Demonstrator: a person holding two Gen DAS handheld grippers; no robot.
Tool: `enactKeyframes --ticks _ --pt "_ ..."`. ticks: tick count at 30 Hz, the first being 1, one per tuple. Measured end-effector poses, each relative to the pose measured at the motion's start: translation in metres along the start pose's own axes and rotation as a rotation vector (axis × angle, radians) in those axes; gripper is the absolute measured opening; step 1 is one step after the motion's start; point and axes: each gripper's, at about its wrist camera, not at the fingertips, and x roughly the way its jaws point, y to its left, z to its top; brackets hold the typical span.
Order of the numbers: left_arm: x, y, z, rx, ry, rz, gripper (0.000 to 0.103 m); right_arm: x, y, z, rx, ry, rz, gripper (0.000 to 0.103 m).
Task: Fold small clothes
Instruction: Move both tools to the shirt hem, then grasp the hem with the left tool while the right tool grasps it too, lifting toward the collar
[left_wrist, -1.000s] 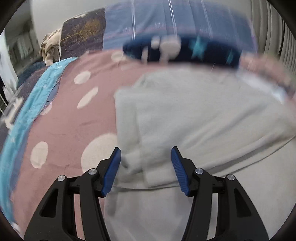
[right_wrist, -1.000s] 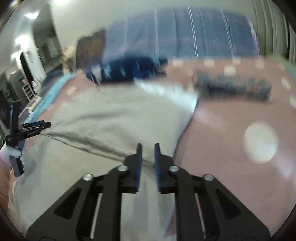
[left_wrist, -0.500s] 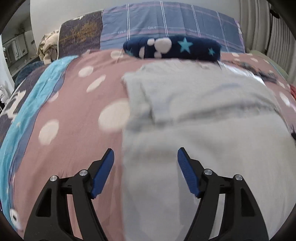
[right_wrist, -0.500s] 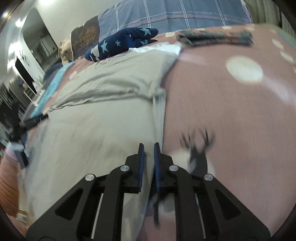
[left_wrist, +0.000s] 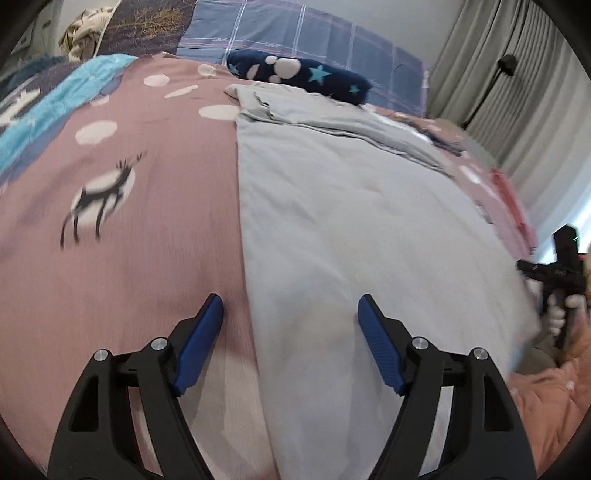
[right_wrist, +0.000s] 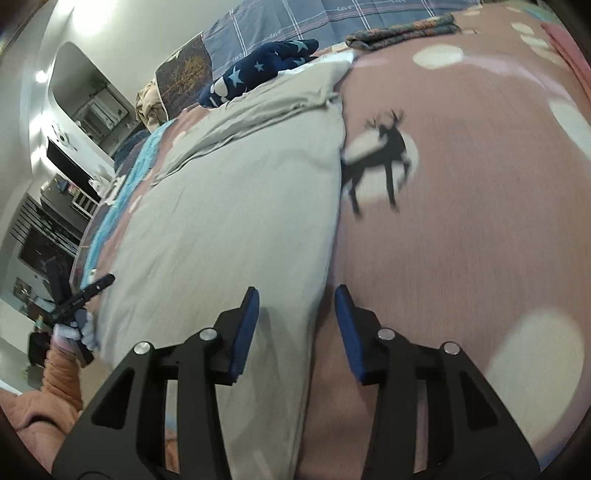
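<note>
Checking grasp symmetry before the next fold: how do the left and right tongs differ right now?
Left tongs are spread wide; right tongs are open more narrowly. Left tongs straddle the grey garment's left edge; right tongs straddle its right edge. Shared: both are open, gripping nothing, with one finger over cloth and the other over the pink bedspread.

Pink dotted bedspread (left_wrist: 155, 236), grey garment (left_wrist: 351, 229) flat, navy starred cloth (left_wrist: 303, 74)

A bed (left_wrist: 155, 229) with a pink dotted, deer-print cover fills the room. Grey curtains (left_wrist: 517, 110) hang at one side; a pale wall (right_wrist: 122, 48), shelves (right_wrist: 92, 114) and ceiling light (right_wrist: 88, 18) stand opposite.
</note>
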Motion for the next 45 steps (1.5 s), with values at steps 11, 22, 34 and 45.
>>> enactKeyframes --ticks 11,22,34,45 --pt "-0.027 -0.003 -0.046 -0.086 -0.052 -0.236 0.058 -0.022 -0.013 -0.064 0.151 -0.006 0.215 0.045" --pt "-0.026 -0.002 -0.046 -0.094 -0.045 -0.252 0.057 -0.019 -0.007 -0.068 0.152 0.01 0.269 0.044" --pt "-0.057 -0.027 -0.02 -0.138 -0.158 -0.273 0.001 -0.046 0.011 -0.039 0.152 -0.11 0.387 0.006" --pt "-0.157 -0.099 0.01 -0.026 -0.427 -0.396 0.001 -0.174 0.038 -0.016 0.019 -0.464 0.446 0.006"
